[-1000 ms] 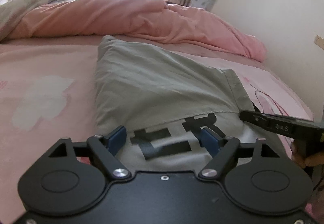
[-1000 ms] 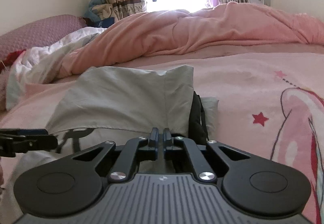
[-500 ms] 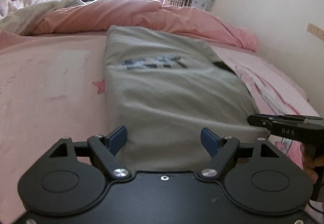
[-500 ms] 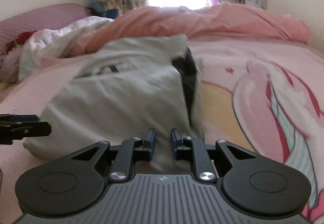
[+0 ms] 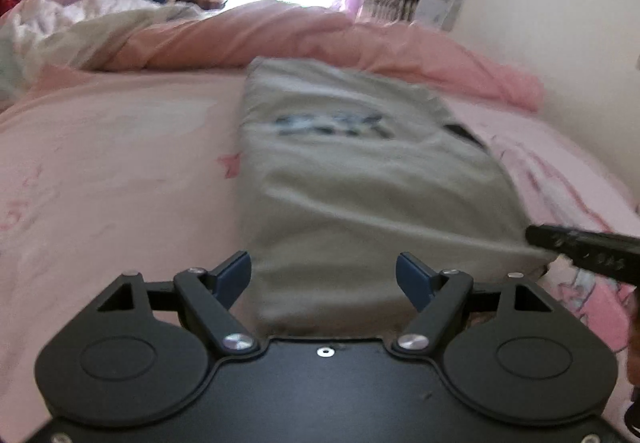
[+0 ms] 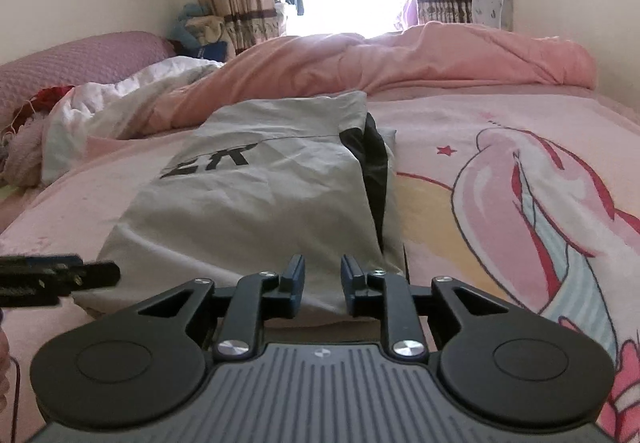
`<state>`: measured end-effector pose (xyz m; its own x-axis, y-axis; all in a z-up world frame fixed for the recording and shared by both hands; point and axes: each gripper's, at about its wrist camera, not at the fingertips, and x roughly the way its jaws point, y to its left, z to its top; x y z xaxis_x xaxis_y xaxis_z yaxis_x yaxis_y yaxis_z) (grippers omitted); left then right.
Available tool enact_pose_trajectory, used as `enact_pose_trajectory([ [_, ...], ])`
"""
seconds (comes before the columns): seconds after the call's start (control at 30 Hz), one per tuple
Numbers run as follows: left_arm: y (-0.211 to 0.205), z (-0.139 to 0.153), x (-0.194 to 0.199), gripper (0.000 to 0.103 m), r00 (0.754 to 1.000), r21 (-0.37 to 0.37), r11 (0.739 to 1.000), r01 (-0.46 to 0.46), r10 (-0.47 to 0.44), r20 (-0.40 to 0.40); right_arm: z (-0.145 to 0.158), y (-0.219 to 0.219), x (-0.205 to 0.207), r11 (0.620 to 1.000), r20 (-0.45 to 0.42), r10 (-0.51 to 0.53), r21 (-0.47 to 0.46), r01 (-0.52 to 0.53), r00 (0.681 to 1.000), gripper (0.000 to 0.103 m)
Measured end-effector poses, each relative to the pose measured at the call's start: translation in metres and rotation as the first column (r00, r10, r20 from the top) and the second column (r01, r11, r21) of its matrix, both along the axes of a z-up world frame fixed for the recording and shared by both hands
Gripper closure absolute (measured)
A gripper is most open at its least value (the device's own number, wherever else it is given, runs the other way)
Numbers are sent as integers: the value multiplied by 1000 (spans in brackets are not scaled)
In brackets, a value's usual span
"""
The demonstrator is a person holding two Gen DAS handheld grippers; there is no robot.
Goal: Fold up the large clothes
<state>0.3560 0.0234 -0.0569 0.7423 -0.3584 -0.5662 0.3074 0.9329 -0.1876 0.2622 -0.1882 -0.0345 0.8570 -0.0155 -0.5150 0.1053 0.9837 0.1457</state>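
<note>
A grey garment (image 5: pixel 360 183) with a black print (image 6: pixel 224 163) lies folded lengthwise on the pink bed sheet (image 5: pixel 120 171), and a black lining (image 6: pixel 372 159) shows along its right edge. My left gripper (image 5: pixel 322 263) hangs open over the garment's near end, with nothing pinched. My right gripper (image 6: pixel 322 263) is at the near right corner of the grey garment (image 6: pixel 260 203). Its jaws are opening, and the cloth shows in the gap without being pressed. Each view catches the other tool at its side: right gripper (image 5: pixel 580 247), left gripper (image 6: pixel 60 271).
A rumpled pink duvet (image 6: pixel 440 59) lies across the far side of the bed. A white blanket (image 6: pixel 120 99) and a purple pillow (image 6: pixel 80 59) are at the far left. A wall (image 5: pixel 540 23) runs close along the right. The sheet's unicorn print (image 6: pixel 540 203) spreads to the right.
Both grippers drew back from the printed part to the garment's near end. The right jaws went from shut to parted. The left jaws stayed wide.
</note>
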Motion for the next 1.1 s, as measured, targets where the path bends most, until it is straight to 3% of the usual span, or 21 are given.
enact_pose_trajectory([
  [0.13,-1,-17,0,23,1000,23,1000,-13,13,-26,-16,-2,7,1000,-46,-22,1,22,999,76],
  [0.2,8,-28,9,24,994,-65,998,-12,5,-110,-21,-2,7,1000,-45,-26,7,27,999,77],
  [0.3,7,-25,4,24,997,-47,999,-2,-2,-78,-20,-1,6,1000,-44,-28,7,28,999,77],
  [0.43,15,-13,6,28,995,-77,997,-24,16,-98,-9,-1,6,1000,-49,-24,7,25,998,76],
  [0.53,18,10,3,28,999,-51,998,-46,45,-13,8,-2,10,1000,1,-16,-1,16,1000,76],
  [0.63,14,33,14,27,999,-73,997,-15,18,49,24,-1,25,1000,45,-10,-21,11,999,76],
  [0.77,-2,44,39,27,997,-49,999,17,-13,79,33,-2,57,999,69,-19,-33,21,997,76],
  [0.97,-21,19,73,27,997,-32,997,69,-70,-26,9,-14,94,998,-7,-66,-16,66,998,76],
  [1.1,-36,1,63,22,995,75,993,95,-97,26,-7,-22,97,998,-15,-61,18,61,998,82],
])
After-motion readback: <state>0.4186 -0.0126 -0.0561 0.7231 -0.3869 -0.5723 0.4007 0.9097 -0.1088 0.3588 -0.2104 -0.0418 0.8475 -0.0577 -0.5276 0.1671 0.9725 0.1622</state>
